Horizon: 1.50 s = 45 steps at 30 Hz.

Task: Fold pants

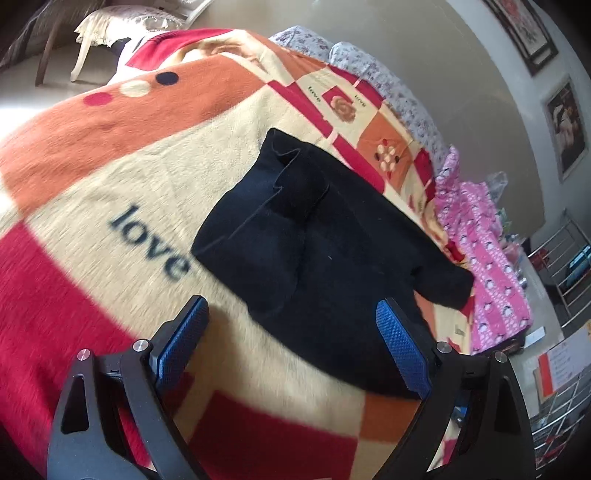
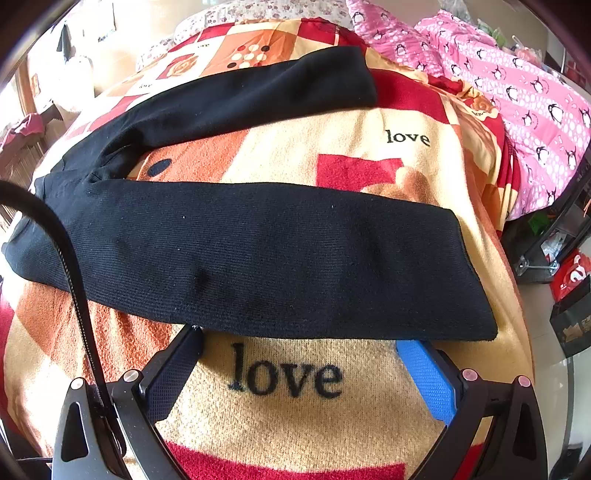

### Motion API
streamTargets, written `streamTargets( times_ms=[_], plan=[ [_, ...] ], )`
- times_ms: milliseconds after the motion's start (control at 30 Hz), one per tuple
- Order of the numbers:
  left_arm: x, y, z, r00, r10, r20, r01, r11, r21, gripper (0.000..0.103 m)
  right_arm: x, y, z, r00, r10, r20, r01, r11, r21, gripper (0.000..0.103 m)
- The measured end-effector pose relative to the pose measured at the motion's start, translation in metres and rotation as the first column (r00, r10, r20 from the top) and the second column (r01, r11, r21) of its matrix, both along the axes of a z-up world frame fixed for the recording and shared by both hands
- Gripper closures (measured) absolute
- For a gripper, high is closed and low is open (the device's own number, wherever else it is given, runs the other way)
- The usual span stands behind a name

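Black pants [image 1: 310,236] lie spread on a patterned blanket [image 1: 110,177] on a bed. In the left wrist view I look at their waist end; my left gripper [image 1: 291,314] is open, hovering just above the near edge of the waist, holding nothing. In the right wrist view the two legs [image 2: 258,251] lie apart in a V, near leg across the middle, far leg [image 2: 240,92] behind. My right gripper [image 2: 299,339] is open, its fingertips at the near leg's lower edge, the cloth edge just over them.
A pink penguin quilt [image 2: 509,81] lies bunched at the bed's far side. A chair [image 1: 107,29] stands beyond the bed. Metal racks [image 1: 565,258] and boxes [image 2: 569,277] stand beside the bed. A black cable [image 2: 74,266] crosses the right wrist view.
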State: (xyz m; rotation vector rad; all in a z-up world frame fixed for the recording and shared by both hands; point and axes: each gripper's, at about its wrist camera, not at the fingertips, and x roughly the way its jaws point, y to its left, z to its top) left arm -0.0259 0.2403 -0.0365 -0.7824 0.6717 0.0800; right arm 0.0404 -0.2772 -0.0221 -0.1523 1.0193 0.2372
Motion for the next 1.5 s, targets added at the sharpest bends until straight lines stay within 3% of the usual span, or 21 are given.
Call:
streamTargets(
  times_ms=[233, 300, 333, 367, 400, 467, 500, 567, 633, 667, 733, 800, 867, 967, 1000, 1067, 1133, 1200, 1333, 1400, 1500],
  plan=[
    [0.024, 0.014, -0.002, 0.998, 0.057, 0.039, -0.055, 0.997, -0.047, 0.011, 0.0, 0.0, 0.0, 1.0, -0.001, -0.005, 0.001, 1.0, -0.001, 0.0],
    [0.023, 0.011, -0.003, 0.998, 0.058, 0.026, -0.058, 0.998, -0.019, 0.031, 0.0, 0.0, 0.001, 1.0, -0.001, -0.005, 0.001, 1.0, -0.002, 0.0],
    [0.023, 0.012, -0.007, 0.999, 0.048, 0.008, -0.048, 0.998, -0.028, 0.064, 0.0, 0.0, 0.001, 1.0, 0.001, -0.009, -0.001, 1.0, -0.002, 0.0],
    [0.025, 0.014, -0.013, 0.998, 0.049, -0.026, -0.05, 0.998, -0.049, 0.079, 0.003, 0.0, 0.001, 1.0, 0.012, -0.024, -0.012, 1.0, 0.001, 0.0],
    [0.023, 0.017, -0.016, 0.998, 0.059, -0.027, -0.061, 0.995, -0.075, 0.08, 0.005, -0.002, 0.003, 0.999, 0.026, -0.046, -0.026, 1.0, 0.007, 0.002],
    [0.018, 0.02, -0.015, 0.997, 0.079, -0.008, -0.079, 0.994, -0.078, 0.084, 0.005, -0.019, 0.017, 0.998, 0.027, -0.053, -0.022, 0.995, 0.094, 0.035],
    [0.015, 0.018, -0.012, 0.996, 0.085, 0.0, -0.085, 0.995, -0.058, 0.086, 0.002, -0.037, 0.029, 0.999, 0.001, -0.04, 0.006, 0.983, 0.185, 0.037],
    [0.013, 0.011, -0.005, 0.996, 0.085, 0.021, -0.085, 0.996, 0.002, 0.087, -0.005, -0.076, 0.05, 0.995, -0.095, -0.008, 0.093, 0.937, 0.337, 0.027],
    [0.011, 0.001, 0.003, 0.996, 0.085, 0.041, -0.088, 0.993, 0.082, 0.087, -0.009, -0.117, 0.061, 0.969, -0.245, -0.013, 0.228, 0.878, 0.421, 0.016],
    [0.009, -0.005, 0.008, 0.995, 0.084, 0.054, -0.09, 0.988, 0.126, 0.087, -0.008, -0.134, 0.06, 0.956, -0.289, -0.048, 0.278, 0.84, 0.466, 0.016],
    [0.011, -0.011, 0.011, 0.995, 0.076, 0.068, -0.087, 0.98, 0.18, 0.088, -0.004, -0.161, 0.049, 0.934, -0.321, -0.16, 0.351, 0.728, 0.588, 0.017],
    [0.012, -0.015, 0.012, 0.995, 0.069, 0.067, -0.082, 0.974, 0.213, 0.088, 0.002, -0.167, 0.036, 0.92, -0.297, -0.257, 0.392, 0.66, 0.641, 0.02],
    [0.014, -0.016, 0.01, 0.996, 0.063, 0.062, -0.076, 0.972, 0.221, 0.088, 0.007, -0.166, 0.029, 0.904, -0.298, -0.307, 0.427, 0.66, 0.618, 0.023],
    [0.019, -0.014, 0.007, 0.997, 0.072, 0.04, -0.079, 0.976, 0.205, 0.088, 0.02, -0.158, 0.01, 0.863, -0.261, -0.434, 0.494, 0.622, 0.608, 0.026],
    [0.02, -0.013, 0.005, 0.997, 0.078, 0.028, -0.081, 0.977, 0.195, 0.088, 0.023, -0.154, 0.007, 0.863, -0.25, -0.439, 0.493, 0.607, 0.623, 0.026],
    [0.023, -0.009, 0.001, 0.997, 0.083, 0.009, -0.083, 0.983, 0.165, 0.086, 0.025, -0.15, 0.008, 0.877, -0.259, -0.405, 0.473, 0.615, 0.631, 0.027],
    [0.024, -0.006, -0.002, 0.997, 0.078, 0.001, -0.077, 0.988, 0.133, 0.086, 0.028, -0.148, 0.004, 0.891, -0.261, -0.371, 0.451, 0.59, 0.67, 0.031],
    [0.023, -0.004, -0.003, 0.997, 0.078, 0.002, -0.078, 0.99, 0.114, 0.086, 0.029, -0.148, -0.001, 0.897, -0.285, -0.337, 0.441, 0.589, 0.677, 0.046],
    [0.022, -0.006, -0.001, 0.996, 0.083, 0.028, -0.086, 0.988, 0.125, 0.086, 0.018, -0.154, -0.01, 0.892, -0.352, -0.282, 0.446, 0.596, 0.668, 0.087],
    [0.02, -0.005, 0.001, 0.996, 0.084, 0.026, -0.087, 0.987, 0.132, 0.087, 0.009, -0.154, -0.012, 0.908, -0.355, -0.222, 0.407, 0.617, 0.674, 0.095],
    [0.01, -0.005, 0.007, 0.994, 0.1, 0.036, -0.104, 0.984, 0.141, 0.094, 0.005, -0.154, -0.008, 0.919, -0.352, -0.18, 0.374, 0.63, 0.68, 0.098]
  ],
)
